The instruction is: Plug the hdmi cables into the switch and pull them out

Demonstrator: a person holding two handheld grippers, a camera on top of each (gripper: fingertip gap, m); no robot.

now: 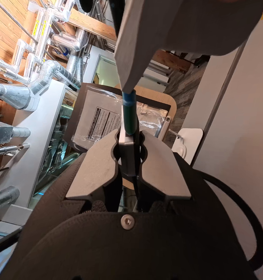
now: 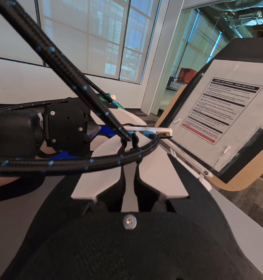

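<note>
Overhead we've got foil-wrapped ducts (image 1: 52,72) under timber, windows off to the side, and a black-edged board (image 2: 218,106) carrying a plastic-sleeved sheet straight ahead.

Both tools are up in the air and meeting. Our left gripper (image 1: 129,136) is clenched across the switch (image 1: 125,145), pale fingers pinching its flat faces. Our right gripper (image 2: 130,137) is closed on a plug (image 1: 128,119), which stands end-on against the edge of the switch. How deep it sits, we can't tell.

Now the worries. The switch is slim, smooth metal with rounded corners, held only by its faces. Any sideways push from the plug could twist it in that pinch or slide it out. A plug going in or coming out at a tilt would likely bind and strain the socket. Then the cables (image 2: 64,66): thick, stiff, braided black with blue flecks, one looping right across our right fingers. They look springy enough to drag the plug off line or snag a fingertip.

The plug itself is a rounded green shell with a blue tape collar, probably slick under the pads. A spare plug (image 2: 105,97) hangs loose beyond the left gripper. At the switch's near end one small port (image 2: 161,134) sits open, a dark slot with a gold rim.
</note>
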